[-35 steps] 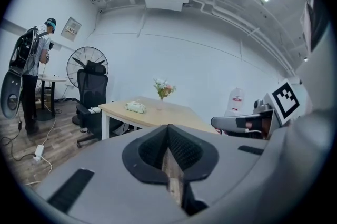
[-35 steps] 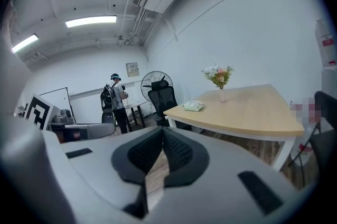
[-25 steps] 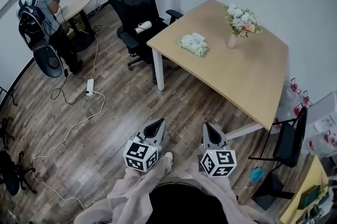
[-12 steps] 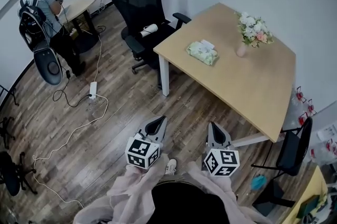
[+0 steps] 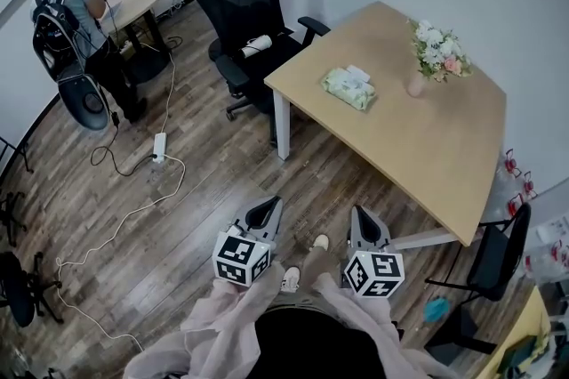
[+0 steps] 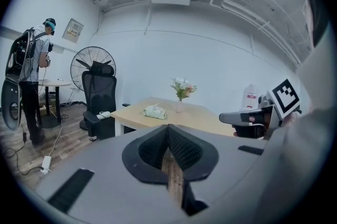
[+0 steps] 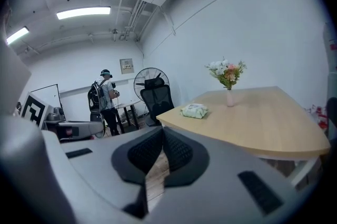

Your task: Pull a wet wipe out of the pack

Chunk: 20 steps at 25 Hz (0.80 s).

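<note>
Wooden table point(image 5: 418, 146) holds wipe pack point(image 5: 348, 89); left gripper point(image 5: 264, 210), right gripper point(image 5: 363, 221) closed, empty.

Readable text: none in any view (every printed surface is too small or too blurred).
Left gripper point(image 5: 267, 210): its cube carries a black-and-white square pattern, with no letters or digits.
Right gripper point(image 5: 359, 219): its cube carries a similar square pattern, again not writing.
Wall notice point(image 6: 73, 31): a small framed sheet on the white wall beside the fan; its print cannot be read.
Wipe pack point(image 5: 348, 87): pale green with a white flap, lying on the table; any brand name is illegible.
Bottle point(image 6: 251, 98): white with a red label band; the wording is blurred.
</note>
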Motion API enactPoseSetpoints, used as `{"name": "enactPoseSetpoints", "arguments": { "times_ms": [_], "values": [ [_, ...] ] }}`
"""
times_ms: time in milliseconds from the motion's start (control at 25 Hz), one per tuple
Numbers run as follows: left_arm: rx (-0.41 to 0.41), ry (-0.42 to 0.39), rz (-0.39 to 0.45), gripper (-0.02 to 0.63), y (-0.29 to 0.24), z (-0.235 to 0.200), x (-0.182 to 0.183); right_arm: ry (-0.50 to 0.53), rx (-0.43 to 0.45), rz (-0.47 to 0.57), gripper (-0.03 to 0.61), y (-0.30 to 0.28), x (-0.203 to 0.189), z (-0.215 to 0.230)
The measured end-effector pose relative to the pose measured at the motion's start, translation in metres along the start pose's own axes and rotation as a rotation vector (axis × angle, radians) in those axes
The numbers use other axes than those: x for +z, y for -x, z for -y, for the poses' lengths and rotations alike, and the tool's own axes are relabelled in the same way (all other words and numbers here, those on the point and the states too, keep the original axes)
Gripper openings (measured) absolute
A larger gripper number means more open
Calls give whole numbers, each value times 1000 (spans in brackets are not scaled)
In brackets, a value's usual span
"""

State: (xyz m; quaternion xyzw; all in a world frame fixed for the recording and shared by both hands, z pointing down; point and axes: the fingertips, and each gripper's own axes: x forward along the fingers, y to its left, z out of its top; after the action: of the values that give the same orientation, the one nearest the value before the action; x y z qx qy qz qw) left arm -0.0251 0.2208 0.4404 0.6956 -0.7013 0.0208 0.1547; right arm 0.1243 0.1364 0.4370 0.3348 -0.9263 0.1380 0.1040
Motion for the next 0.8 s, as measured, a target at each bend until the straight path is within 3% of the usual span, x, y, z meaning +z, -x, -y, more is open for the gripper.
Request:
{"name": "enactPoseSetpoints", "arguments": {
  "times_ms": [240,800],
  "values": [
    [23,13,-8,14,-11,-9,-2,-3,13,-13,12,-14,1,5],
    [-26,-1,-5,12,-86,-6,26,-6,3,-42,12,-72,17,56]
  ]
}}
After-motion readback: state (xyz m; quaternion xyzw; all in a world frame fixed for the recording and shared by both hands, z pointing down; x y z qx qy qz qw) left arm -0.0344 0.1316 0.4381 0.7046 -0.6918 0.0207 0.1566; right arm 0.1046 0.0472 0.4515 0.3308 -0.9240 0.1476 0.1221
